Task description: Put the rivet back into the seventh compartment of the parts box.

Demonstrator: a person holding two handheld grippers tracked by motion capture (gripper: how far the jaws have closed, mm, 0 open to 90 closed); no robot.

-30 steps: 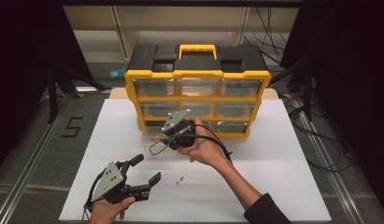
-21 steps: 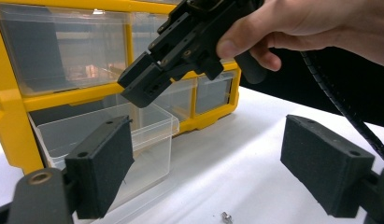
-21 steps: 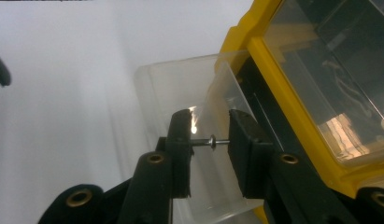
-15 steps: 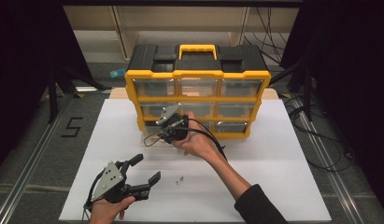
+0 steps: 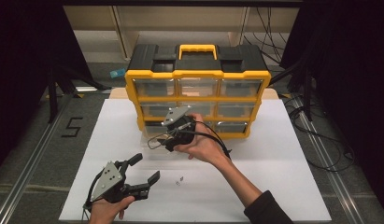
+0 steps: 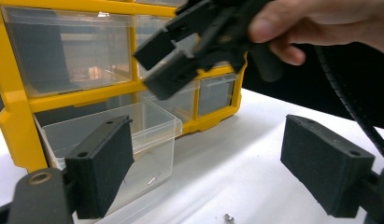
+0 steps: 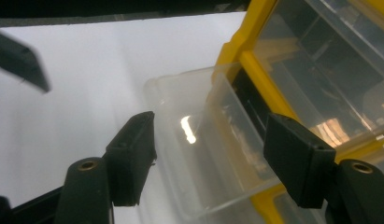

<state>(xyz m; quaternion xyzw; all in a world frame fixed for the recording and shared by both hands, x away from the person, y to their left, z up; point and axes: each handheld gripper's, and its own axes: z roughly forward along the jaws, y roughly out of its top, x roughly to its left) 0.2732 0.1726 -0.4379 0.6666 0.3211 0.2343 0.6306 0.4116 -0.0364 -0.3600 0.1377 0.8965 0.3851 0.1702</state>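
Note:
A yellow and black drawer organizer [image 5: 197,74] stands at the back of the white table. Its bottom-left clear drawer [image 5: 151,138] [image 6: 133,135] [image 7: 203,154] is pulled out. My right gripper [image 5: 160,140] [image 6: 164,63] [image 7: 213,158] hangs just above that drawer, pointing down into it. Its jaws have just been opening and stand open, with nothing pressed between the pads. A small metal piece [image 6: 154,177] lies in the drawer. My left gripper [image 5: 145,169] [image 6: 213,168] rests open near the front left, holding nothing.
Two small screws [image 5: 179,180] [image 6: 228,218] lie loose on the white table top [image 5: 273,177] between the hands. The right gripper's cable [image 5: 213,137] loops over the wrist. Dark floor and metal rails border the table.
The right gripper's jaws stand wider apart than in the earlier frames, still over the pulled-out drawer. The left gripper has kept still.

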